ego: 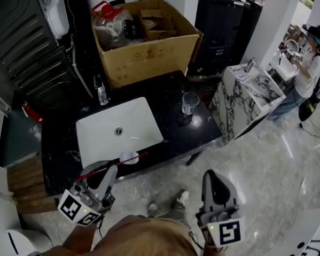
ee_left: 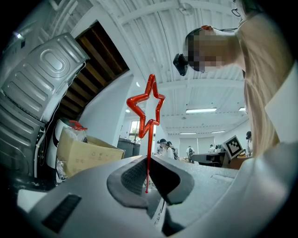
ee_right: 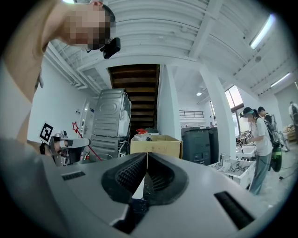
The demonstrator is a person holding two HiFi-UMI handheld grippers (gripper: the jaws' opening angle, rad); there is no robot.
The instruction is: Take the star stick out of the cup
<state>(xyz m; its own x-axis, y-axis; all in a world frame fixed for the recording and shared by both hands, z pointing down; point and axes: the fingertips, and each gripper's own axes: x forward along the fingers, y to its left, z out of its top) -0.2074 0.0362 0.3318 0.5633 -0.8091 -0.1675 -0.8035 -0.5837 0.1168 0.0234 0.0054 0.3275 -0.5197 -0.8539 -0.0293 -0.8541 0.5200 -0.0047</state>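
only a thin red star stick (ee_left: 148, 135) sits between ribbed fingers (ee_left: 132, 176).

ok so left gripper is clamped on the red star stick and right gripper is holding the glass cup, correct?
Not quite. The right gripper holds nothing: the right gripper view shows its jaws shut on each other. The glass cup stands free on the black counter, as the head view shows. The left gripper is indeed clamped on the red star stick.
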